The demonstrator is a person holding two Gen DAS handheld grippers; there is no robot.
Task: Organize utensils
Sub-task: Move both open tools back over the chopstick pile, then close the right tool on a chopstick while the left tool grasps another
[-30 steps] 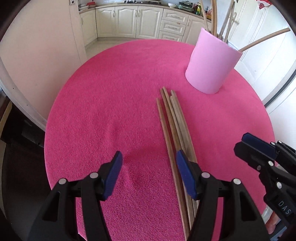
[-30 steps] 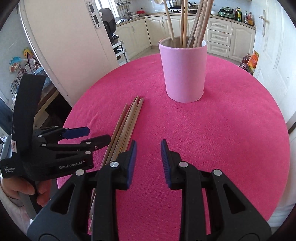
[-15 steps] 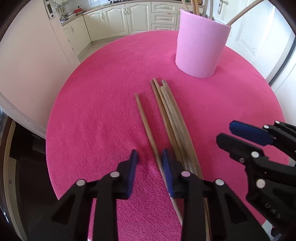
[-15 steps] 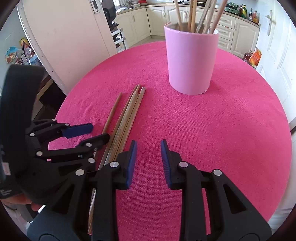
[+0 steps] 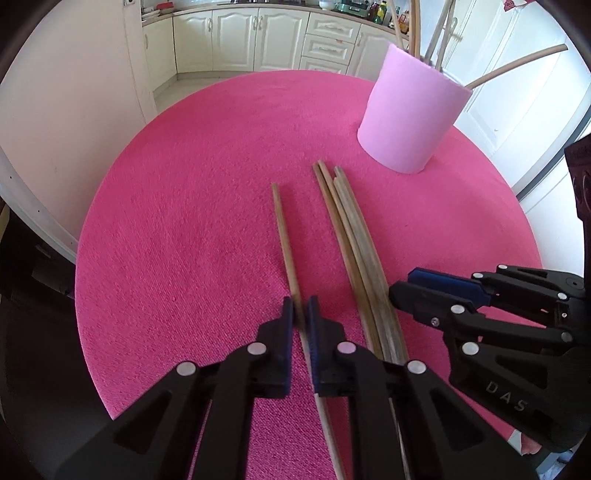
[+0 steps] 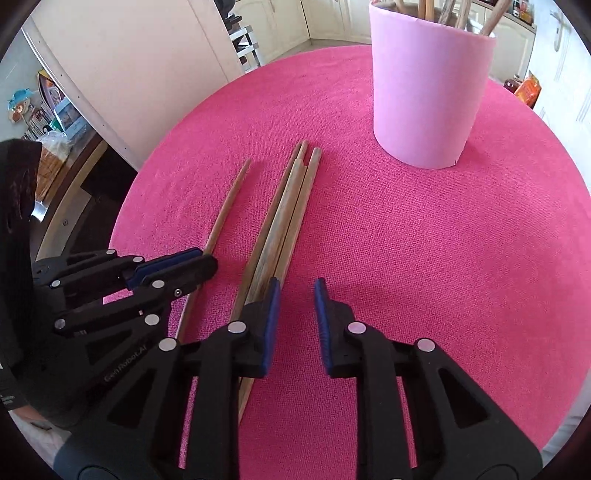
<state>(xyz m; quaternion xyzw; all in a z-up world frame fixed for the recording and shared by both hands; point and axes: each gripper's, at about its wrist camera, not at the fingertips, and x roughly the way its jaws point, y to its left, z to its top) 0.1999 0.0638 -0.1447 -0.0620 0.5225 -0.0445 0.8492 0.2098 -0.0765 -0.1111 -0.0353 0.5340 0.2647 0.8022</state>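
A single wooden stick (image 5: 283, 236) lies on the pink round table, apart from a bundle of several wooden sticks (image 5: 354, 240). My left gripper (image 5: 300, 314) is shut on the single stick near its near end. A pink cylindrical holder (image 5: 410, 118) with several sticks standing in it is at the far right. In the right wrist view the single stick (image 6: 229, 206) lies left of the bundle (image 6: 284, 218), and the holder (image 6: 428, 85) stands behind. My right gripper (image 6: 295, 302) is open and empty, just right of the bundle's near part.
The pink cloth-covered table (image 5: 207, 177) ends in a curved edge at left and front. White kitchen cabinets (image 5: 258, 33) stand behind. A white door panel (image 6: 147, 66) stands left of the table.
My left gripper has closed on the single stick, which was pulled left away from the bundle. My right gripper has moved forward and nearer the bundle, staying open.
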